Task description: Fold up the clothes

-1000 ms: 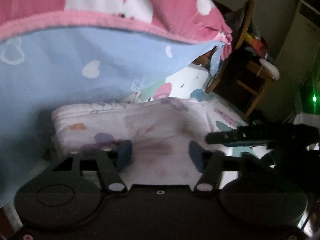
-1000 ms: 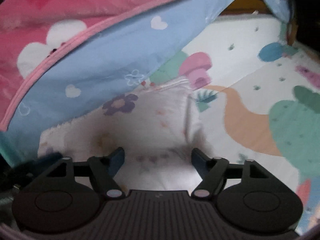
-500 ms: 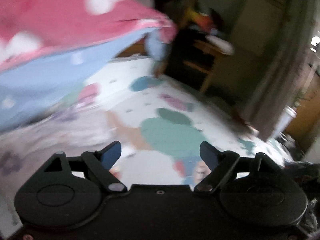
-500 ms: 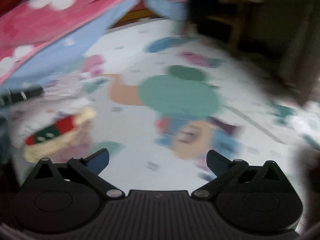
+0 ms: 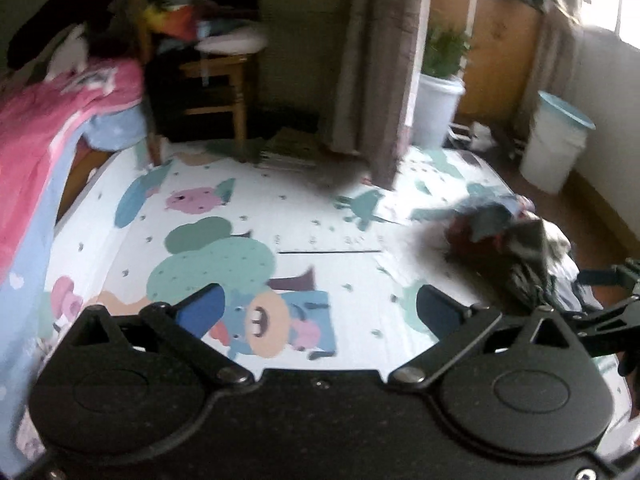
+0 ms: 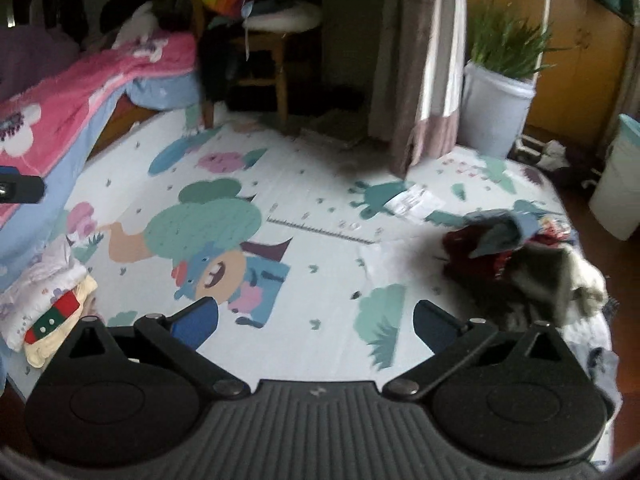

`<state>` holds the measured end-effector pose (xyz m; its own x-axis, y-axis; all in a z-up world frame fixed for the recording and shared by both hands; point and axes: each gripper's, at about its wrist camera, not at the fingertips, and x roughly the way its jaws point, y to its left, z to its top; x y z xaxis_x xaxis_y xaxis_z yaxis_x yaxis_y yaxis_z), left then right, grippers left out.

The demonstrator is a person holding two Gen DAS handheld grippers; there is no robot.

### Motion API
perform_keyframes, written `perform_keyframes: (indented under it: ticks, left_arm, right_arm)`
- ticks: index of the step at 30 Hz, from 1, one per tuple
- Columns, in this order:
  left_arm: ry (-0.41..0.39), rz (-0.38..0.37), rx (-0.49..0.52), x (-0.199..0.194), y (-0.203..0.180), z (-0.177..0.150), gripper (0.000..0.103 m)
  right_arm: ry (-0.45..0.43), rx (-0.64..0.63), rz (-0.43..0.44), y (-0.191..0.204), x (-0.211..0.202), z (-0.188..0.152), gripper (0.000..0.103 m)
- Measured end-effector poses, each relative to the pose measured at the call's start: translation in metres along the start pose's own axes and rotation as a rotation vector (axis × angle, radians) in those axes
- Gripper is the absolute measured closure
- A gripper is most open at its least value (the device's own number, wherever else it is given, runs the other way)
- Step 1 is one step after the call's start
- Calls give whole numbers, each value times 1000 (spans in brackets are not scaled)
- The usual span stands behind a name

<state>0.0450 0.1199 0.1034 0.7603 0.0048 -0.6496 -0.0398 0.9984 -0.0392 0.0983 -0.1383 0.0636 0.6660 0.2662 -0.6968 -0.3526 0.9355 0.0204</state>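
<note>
Your left gripper point(image 5: 320, 308) is opening, your right gripper point(image 6: 316, 316) spread wide, both empty; the unfolded clothes pile point(image 6: 532, 264) at right is blurred, the folded stack point(image 6: 48, 300) cut off lower left.

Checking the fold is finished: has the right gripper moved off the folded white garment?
Yes. The right gripper, empty, has swung right, away from the pink blanket; the folded garment now lies far left.
</note>
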Motion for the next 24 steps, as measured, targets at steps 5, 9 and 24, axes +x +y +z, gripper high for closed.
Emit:
perform_keyframes:
  ticks: [5,9,24]
  left_arm:
    - [9,12,99,-11,-85,-5,0]
    - [21,13,129,-6,-128,-31,0]
    - [216,-15,45,41,-148,-84,0]
  right_arm:
    - [9,28,-32,-37,-39,-15,0]
    - [6,91,-49,-62,-54,-31,0]
    - [128,136,-72,-57,-21,-87,0]
